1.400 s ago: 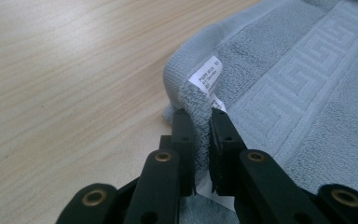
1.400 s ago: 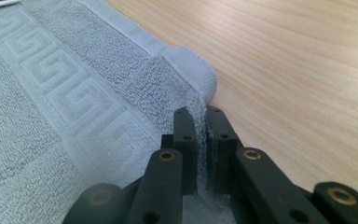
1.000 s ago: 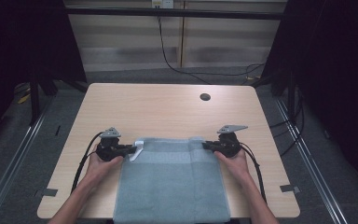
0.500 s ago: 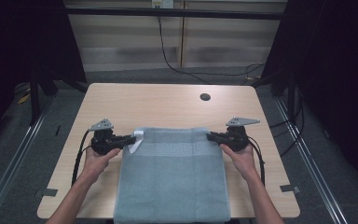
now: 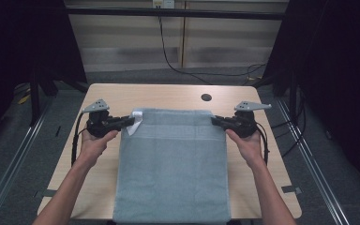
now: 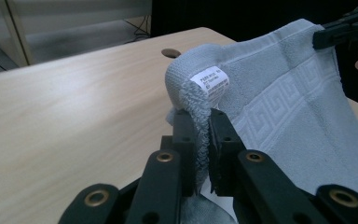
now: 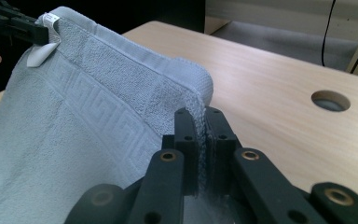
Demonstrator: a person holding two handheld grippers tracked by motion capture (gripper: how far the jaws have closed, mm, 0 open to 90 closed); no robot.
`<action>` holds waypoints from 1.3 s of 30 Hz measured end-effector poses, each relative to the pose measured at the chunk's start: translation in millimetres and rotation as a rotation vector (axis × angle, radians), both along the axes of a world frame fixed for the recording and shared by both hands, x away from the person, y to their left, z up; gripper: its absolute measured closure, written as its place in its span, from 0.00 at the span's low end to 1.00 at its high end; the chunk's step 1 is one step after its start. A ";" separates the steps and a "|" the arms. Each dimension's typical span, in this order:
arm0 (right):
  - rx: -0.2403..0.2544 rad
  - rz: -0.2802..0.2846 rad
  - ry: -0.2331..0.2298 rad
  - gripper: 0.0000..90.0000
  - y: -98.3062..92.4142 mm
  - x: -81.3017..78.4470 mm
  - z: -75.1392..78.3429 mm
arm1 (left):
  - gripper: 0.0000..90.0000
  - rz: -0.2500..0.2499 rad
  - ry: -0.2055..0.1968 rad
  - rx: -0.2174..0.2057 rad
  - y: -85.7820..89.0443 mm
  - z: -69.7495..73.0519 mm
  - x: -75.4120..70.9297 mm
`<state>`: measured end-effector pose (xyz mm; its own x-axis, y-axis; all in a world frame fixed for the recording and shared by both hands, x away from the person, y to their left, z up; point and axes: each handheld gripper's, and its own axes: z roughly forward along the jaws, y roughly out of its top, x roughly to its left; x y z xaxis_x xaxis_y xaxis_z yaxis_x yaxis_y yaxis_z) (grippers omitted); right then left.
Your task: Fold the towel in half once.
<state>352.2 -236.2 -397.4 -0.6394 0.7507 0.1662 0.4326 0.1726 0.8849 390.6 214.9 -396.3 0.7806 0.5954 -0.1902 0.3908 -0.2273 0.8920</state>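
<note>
The wooden table point(image 5: 168, 96) has bare board on its far half and down both side strips, with a round hole point(image 5: 206, 97) near the far edge, well apart from the cloth. A grey towel point(image 5: 173, 164) covers the middle and hangs over the near edge; its far edge is held off the board, stretched between the two grippers. The left gripper point(image 5: 130, 121) is clamped on the far left corner, beside a white label point(image 6: 210, 81). The right gripper point(image 5: 214, 120) pinches the far right corner tight between nearly closed jaws.
</note>
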 end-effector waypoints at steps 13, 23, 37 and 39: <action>0.006 -0.036 -0.079 0.95 -5.9 25.7 49.0 | 0.93 0.047 -0.052 -0.005 -6.7 38.7 24.7; 0.019 -0.064 -0.111 0.96 -15.1 35.0 73.2 | 0.93 0.045 -0.086 -0.050 -13.1 65.5 33.9; 0.016 -0.080 -0.151 0.96 -13.8 63.5 118.8 | 0.93 0.077 -0.103 -0.091 -17.3 96.6 55.0; 0.020 -0.085 -0.151 0.96 -12.9 65.9 120.5 | 0.93 0.076 -0.107 -0.099 -18.2 97.7 55.7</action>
<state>418.2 -249.0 -276.9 -0.5929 0.8004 0.0885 0.3067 0.1229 0.9438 446.3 196.8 -298.6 0.7531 0.6359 -0.1690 0.3048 -0.1095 0.9461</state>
